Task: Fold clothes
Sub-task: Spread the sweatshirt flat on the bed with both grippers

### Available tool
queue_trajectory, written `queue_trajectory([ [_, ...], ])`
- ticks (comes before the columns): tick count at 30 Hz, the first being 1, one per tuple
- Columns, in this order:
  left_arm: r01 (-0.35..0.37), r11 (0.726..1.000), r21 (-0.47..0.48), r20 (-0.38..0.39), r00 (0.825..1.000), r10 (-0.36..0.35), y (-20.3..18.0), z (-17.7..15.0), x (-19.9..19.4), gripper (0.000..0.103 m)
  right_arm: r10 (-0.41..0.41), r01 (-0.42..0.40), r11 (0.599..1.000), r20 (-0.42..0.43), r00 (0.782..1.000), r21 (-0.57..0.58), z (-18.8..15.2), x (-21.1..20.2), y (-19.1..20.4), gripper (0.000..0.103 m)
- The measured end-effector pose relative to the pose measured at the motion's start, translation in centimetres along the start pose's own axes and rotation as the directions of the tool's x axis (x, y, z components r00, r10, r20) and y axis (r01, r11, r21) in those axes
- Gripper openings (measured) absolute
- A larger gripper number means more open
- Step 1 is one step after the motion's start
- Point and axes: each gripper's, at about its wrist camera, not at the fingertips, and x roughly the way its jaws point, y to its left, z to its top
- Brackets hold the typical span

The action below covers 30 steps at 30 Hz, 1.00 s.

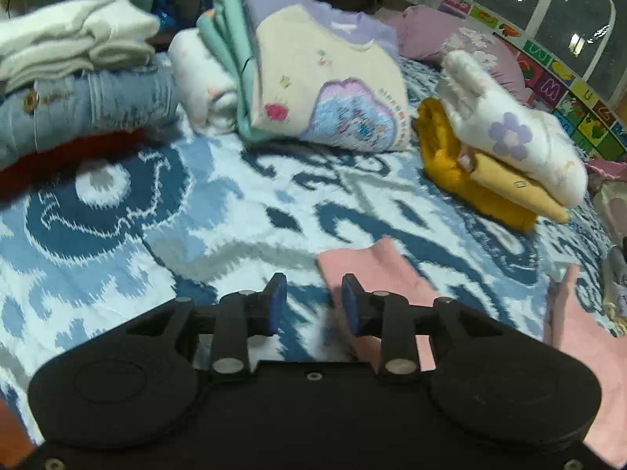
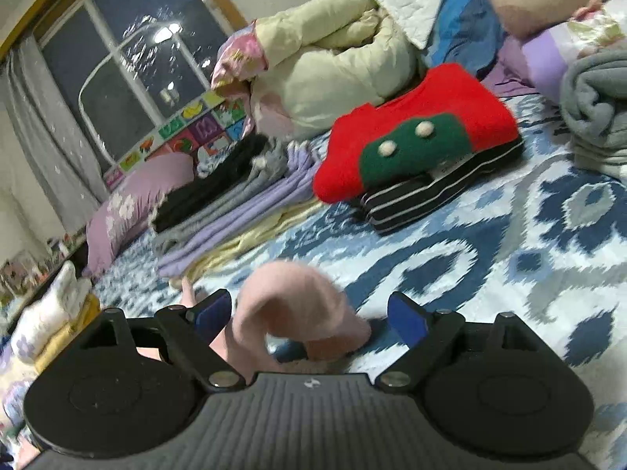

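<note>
A broad bare stretch of blue-and-white patterned bedspread point(image 1: 164, 215) lies ahead of the left gripper point(image 1: 313, 299), hemmed by folded stacks: denim jeans point(image 1: 90, 105) left, a cream shell-print top point(image 1: 329, 90) centre, a yellow-and-white pile point(image 1: 497, 156) right. The soft pink garment point(image 1: 376, 270) lies flat, its edge under the narrowly parted, empty jaws. The right gripper point(image 2: 309, 313) stands wide, pink cloth bunched between its pads untouched, near a folded red-and-green sweater point(image 2: 419, 129).
</note>
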Motion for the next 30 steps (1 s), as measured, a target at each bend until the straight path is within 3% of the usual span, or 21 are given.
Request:
queue_trajectory([
  [6,0.126,0.990,0.059,-0.052,0.991,-0.123,-4.9,-1.7,-2.3,0.043,0.000,-0.004,0.993,0.034,0.999,0.120,1.2,-1.8,-2.6,0.086],
  [10,0.241,0.957,0.164,-0.131,0.966,-0.221,-9.7,-5.5,-3.8,0.045,0.026,-0.030,0.963,0.017,1.000,0.269,0.8,-2.4,-5.1,0.083],
  [15,0.374,0.905,0.203,-0.219,0.918,-0.330,-13.6,-10.3,-5.3,0.046,0.171,-0.134,0.872,-0.036,0.985,0.472,-0.7,-1.6,-7.4,0.070],
  [19,0.464,0.849,0.252,-0.254,0.878,-0.405,-16.9,-13.5,-5.8,0.046,0.157,-0.119,0.861,-0.036,0.987,0.495,-1.5,-1.0,-7.2,0.058],
  [23,0.524,0.810,0.264,-0.285,0.845,-0.453,-19.4,-15.3,-4.9,0.046,0.151,-0.099,0.878,-0.076,0.986,0.468,-1.0,1.0,-6.1,0.057],
  [27,0.567,0.781,0.262,-0.275,0.820,-0.502,-20.6,-16.1,-4.3,0.046,0.103,-0.047,0.922,-0.127,0.986,0.385,-0.1,3.6,-4.1,0.057],
  [30,0.595,0.771,0.225,-0.277,0.798,-0.535,-20.1,-16.7,-3.2,0.046,0.085,-0.021,0.927,-0.156,0.984,0.373,0.8,5.6,-3.1,0.057],
])
